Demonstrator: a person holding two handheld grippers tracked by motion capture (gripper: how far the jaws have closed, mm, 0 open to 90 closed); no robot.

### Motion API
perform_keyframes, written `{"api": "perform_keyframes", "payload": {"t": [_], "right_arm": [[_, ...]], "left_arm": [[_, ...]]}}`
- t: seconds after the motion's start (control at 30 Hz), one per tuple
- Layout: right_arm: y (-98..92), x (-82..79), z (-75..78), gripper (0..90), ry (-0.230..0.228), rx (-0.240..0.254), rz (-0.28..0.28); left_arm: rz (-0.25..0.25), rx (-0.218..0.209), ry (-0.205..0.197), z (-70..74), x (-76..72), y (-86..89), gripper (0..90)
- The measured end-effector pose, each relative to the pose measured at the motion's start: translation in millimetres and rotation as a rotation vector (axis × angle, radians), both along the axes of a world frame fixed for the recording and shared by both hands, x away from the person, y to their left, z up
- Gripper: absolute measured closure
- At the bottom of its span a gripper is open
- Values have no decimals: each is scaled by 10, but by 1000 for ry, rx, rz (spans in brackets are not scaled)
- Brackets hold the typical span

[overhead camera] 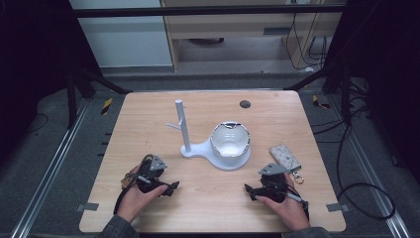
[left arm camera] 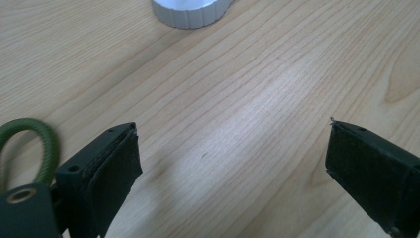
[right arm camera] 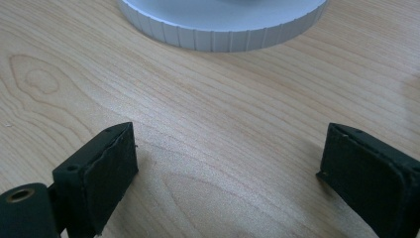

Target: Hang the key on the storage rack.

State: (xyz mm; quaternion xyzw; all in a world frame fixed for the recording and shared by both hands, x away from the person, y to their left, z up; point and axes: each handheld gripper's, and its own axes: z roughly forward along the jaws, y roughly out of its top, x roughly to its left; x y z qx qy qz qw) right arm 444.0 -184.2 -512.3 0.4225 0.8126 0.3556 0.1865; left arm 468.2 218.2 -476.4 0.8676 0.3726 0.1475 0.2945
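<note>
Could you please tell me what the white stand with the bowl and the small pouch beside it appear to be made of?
The white stand looks like matte plastic, possibly printed: uniform white, with a finely ribbed base rim in the gripper views. Its bowl looks glossier, perhaps glazed or polished. The pouch seems quilted fabric or faux leather, judging by its diamond stitching.

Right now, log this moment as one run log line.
left gripper: open, empty | right gripper: open, empty | key pouch: on table, untouched | white stand: table centre

white stand (overhead camera: 215,148): 1 | key pouch (overhead camera: 285,157): 1 | grippers: 2
</note>
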Motion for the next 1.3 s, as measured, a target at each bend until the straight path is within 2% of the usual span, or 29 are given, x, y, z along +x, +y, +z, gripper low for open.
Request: {"api": "perform_keyframes", "payload": {"t": [0.13,0.3,0.37,0.53,0.57,0.67,0.83,0.93,1.03,1.07,1.3], "right_arm": [[0,-2,0,75,0,0,-2],[1,-3,0,74,0,0,-3],[0,-3,0,75,0,-1,-3],[2,-6,0,74,0,0,-6],[2,-7,0,75,0,0,-6],[2,-7,0,74,0,0,-6],[2,-7,0,74,0,0,-6],[2,-7,0,74,0,0,-6],[2,-7,0,74,0,0,-6],[2,-7,0,74,0,0,-7],[2,-8,0,75,0,1,-7]], "left_arm": [[19,61,16,111,73,149,45],[33,90,42,174,151,304,72],[47,100,68,227,209,418,96],[74,135,85,280,279,549,144],[83,147,104,302,303,602,155],[95,164,127,322,334,672,176],[97,178,164,331,361,737,216],[84,207,186,334,375,776,292],[86,222,197,324,388,794,317],[76,242,211,324,403,807,337],[72,259,240,306,448,786,399]]}}
